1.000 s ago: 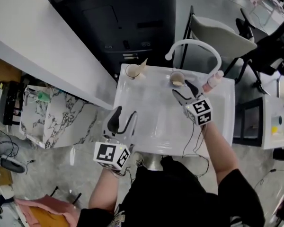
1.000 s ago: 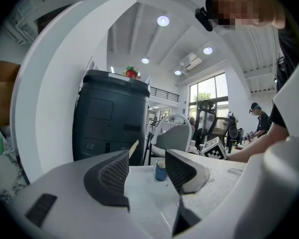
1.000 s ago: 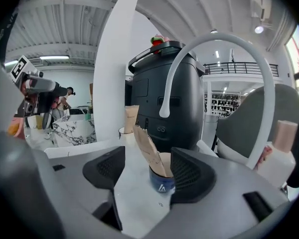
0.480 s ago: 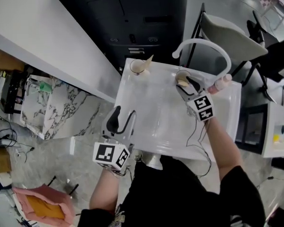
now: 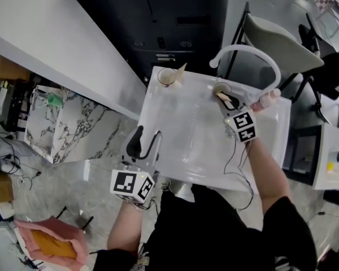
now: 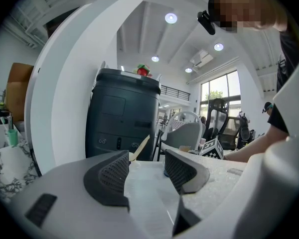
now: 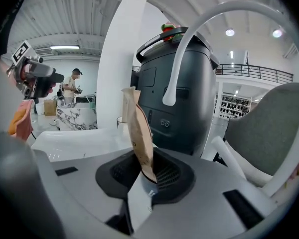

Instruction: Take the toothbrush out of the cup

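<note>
Right hand-held gripper (image 7: 145, 176): jaws just closing, clenched on tan paper-sleeved toothbrush (image 7: 138, 133), for the lift-out.
Toothbrush: in small pale cup (image 5: 220, 88), white washbasin's (image 5: 183, 145) far right edge.
Left hand-held gripper (image 6: 144, 171): released, idle, near left edge.

White washbasin (image 5: 183, 151) stood on a grey floor (image 5: 73, 208), left cup (image 5: 165, 77) and right cup (image 5: 217, 87) on its far rim, arched tap (image 5: 254, 52) behind, pinkish bottle (image 5: 267, 99) at the far right corner

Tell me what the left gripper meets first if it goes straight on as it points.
Probably the left-hand cup holding a wrapped toothbrush at the sink's far edge; depth is unclear, and the left gripper might graze the sink first.
</note>
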The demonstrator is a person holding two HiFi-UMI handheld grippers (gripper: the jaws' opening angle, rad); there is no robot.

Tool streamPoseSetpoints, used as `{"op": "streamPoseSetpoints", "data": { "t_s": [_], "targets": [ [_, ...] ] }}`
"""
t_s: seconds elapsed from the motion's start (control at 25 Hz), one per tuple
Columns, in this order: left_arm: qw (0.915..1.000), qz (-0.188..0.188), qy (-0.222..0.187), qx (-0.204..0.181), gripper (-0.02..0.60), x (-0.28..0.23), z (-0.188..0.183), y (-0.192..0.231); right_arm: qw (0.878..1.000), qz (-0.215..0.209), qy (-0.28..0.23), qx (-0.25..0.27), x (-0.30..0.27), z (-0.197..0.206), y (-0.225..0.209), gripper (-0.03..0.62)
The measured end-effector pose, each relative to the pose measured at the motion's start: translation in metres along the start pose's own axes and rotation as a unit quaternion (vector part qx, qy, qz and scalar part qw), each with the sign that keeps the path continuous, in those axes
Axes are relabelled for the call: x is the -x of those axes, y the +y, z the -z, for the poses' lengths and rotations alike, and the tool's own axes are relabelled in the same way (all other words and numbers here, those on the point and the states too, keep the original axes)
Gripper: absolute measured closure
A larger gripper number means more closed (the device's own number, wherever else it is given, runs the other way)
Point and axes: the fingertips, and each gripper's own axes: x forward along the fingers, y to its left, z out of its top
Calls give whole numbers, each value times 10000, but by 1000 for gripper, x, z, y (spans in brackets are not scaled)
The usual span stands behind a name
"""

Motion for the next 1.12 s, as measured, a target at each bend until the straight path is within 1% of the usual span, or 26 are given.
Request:
{"op": "streamPoseSetpoints", "data": {
  "t_s": [0.16, 0.52, 0.72, 0.88, 1.0, 1.12],
  "targets": [
    [10000, 35, -20, 6, 371, 1, -2, 2, 9999, 104, -79, -37, 3, -6, -3, 545],
    [9999, 137, -87, 31, 371, 7, -11, 8, 9989, 368, -288, 26, 15, -28, -5, 551],
    [9995, 259, -163, 20, 371, 13, -16, 11, 9976, 557, -418, 18, 28, -48, -3, 553],
    [9990, 373, -228, -7, 371, 19, -20, 12, 9966, 724, -397, -6, 43, -56, 1, 553],
    [9986, 456, -261, 12, 371, 23, -24, 12, 9944, 832, -655, -45, 54, -74, 4, 554],
    [9980, 546, -302, -18, 371, 27, -26, 13, 9922, 904, -826, -239, 68, -86, 9, 554]
  ]
}}
